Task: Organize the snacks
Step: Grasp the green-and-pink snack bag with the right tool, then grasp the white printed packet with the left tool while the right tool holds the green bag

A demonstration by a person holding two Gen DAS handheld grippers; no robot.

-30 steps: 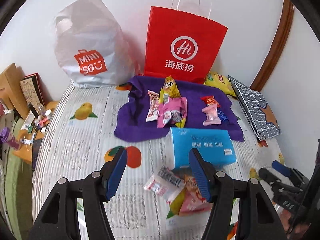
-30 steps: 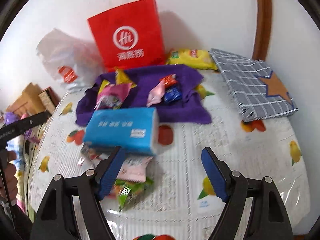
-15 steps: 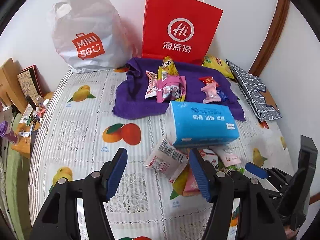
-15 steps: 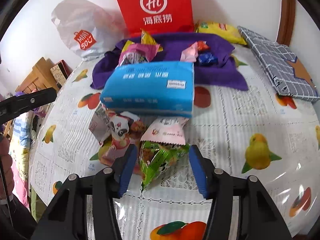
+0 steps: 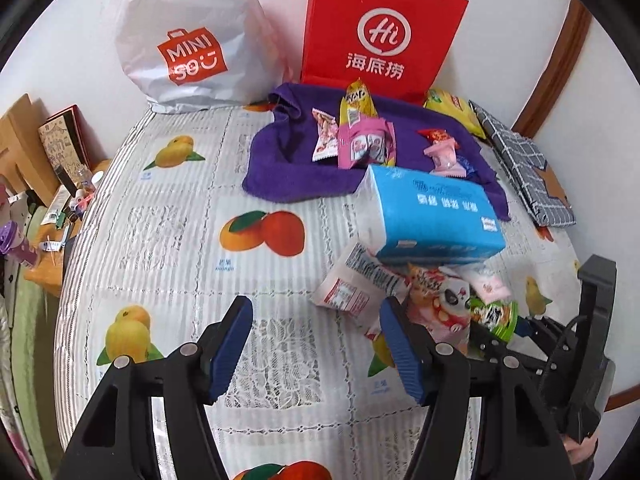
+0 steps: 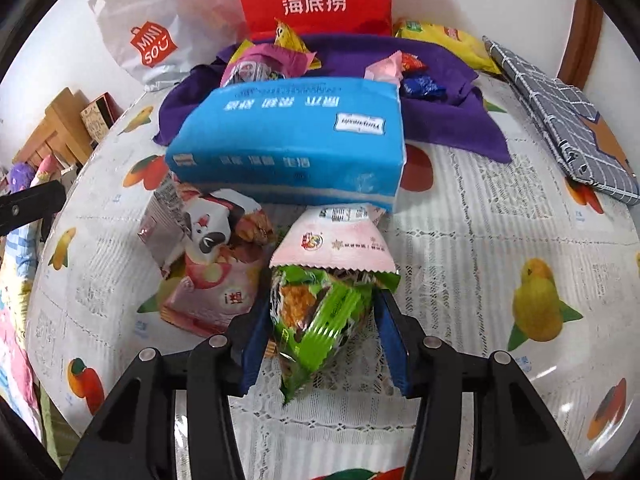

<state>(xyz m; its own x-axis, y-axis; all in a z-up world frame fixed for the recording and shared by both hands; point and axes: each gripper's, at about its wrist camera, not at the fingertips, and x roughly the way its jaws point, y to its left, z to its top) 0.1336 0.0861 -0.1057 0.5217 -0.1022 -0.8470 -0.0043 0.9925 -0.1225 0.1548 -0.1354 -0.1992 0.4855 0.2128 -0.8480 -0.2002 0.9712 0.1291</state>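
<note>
My right gripper (image 6: 320, 332) is clamped on the green snack packet (image 6: 316, 320), both blue pads pressing its sides, packet low over the fruit-print tablecloth (image 6: 480, 240). Its far end touches the pink-edged packet (image 6: 336, 244), which sits against the blue tissue pack (image 6: 296, 140). Panda packet (image 6: 216, 264) just left of it. My left gripper (image 5: 316, 340) is spread wide with nothing between the pads, over bare cloth left of the snack pile. More snacks lie on the purple towel (image 5: 288, 176) behind the tissue pack, in front of the red Hi bag (image 5: 380, 32) and white Miniso bag (image 5: 188, 40)
</note>
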